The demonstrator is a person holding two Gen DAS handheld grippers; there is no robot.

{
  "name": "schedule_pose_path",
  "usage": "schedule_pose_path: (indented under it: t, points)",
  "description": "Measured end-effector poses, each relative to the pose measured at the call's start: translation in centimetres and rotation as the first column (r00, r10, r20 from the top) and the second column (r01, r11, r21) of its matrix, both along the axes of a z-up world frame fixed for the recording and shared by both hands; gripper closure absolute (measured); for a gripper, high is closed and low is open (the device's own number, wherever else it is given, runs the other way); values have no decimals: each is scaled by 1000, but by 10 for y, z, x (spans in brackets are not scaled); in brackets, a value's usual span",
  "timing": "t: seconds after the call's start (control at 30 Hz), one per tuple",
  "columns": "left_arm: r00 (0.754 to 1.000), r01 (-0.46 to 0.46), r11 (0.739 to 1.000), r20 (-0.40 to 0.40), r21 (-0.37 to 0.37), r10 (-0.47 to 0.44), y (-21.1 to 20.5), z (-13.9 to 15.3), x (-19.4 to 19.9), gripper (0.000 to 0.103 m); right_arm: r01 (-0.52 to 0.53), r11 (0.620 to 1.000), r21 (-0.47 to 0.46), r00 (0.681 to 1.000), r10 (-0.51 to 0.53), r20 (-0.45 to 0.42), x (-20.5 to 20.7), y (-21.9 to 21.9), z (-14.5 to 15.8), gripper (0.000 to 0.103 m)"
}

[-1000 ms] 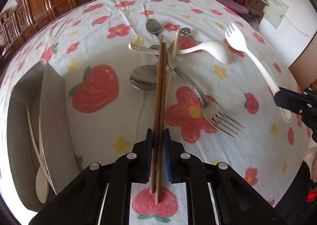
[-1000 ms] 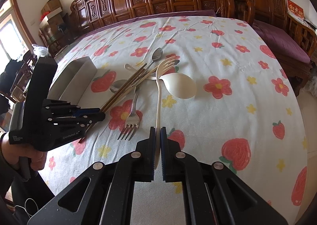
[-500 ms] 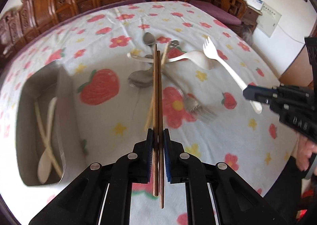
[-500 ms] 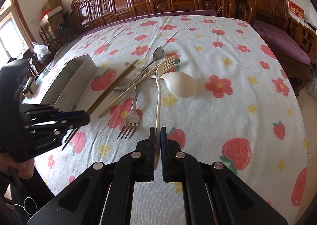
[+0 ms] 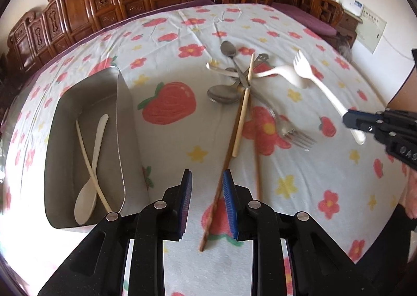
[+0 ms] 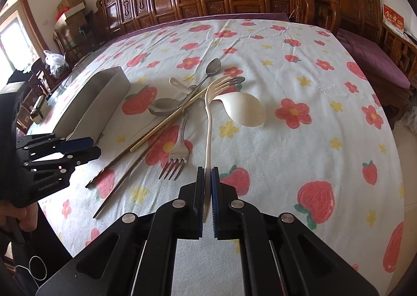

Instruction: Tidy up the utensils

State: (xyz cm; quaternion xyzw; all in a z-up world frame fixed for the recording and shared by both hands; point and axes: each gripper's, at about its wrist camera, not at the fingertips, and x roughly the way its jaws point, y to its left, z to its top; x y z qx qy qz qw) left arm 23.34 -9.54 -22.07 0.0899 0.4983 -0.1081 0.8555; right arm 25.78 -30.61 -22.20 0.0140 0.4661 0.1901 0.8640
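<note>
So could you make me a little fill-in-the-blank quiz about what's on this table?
1. The right tool is shut on the handle of a white plastic ____.
2. The metal tray holds a pale chopstick and a pale ____.
3. Between the left tool's opening jaws lies a brown ____, no longer pinched.
4. The tablecloth is printed with flowers and ____.

Missing words: fork; spoon; chopstick; strawberries
</note>
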Motion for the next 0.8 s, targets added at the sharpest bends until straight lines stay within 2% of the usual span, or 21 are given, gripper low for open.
schedule_pose_path:
  t: [0.23,0.37,0.4,0.43,0.47,0.57,0.8]
  points:
    - [997,58,998,-60,1,-58,-5,-20,3,79,3,1000,2,1000,-3,-2,0,0,-1,97]
    - [995,82,996,-56,32,-80,-11,-27,4,80,3,1000,1,1000,-3,-7,0,-1,-2,97]
    - [995,84,996,-54,30,-82,-11,-26,4,82,2,1000,1,1000,-2,-7,0,-1,-2,97]
    - [995,82,996,-63,15,-81,-11,-26,6,94,1,1000,1,1000,-1,-7,0,-1,-2,97]
    - [994,78,997,-71,4,-77,-10,-27,7,97,0,1000,2,1000,0,-7,0,-1,-2,97]
    - [995,59,998,-77,-3,-59,-6,-25,6,98,-3,1000,2,1000,3,-1,-1,0,-1,97]
    - [1000,5,999,-21,-38,-6,11,-1,1,99,-22,1000,16,999,21,36,-6,8,12,97]
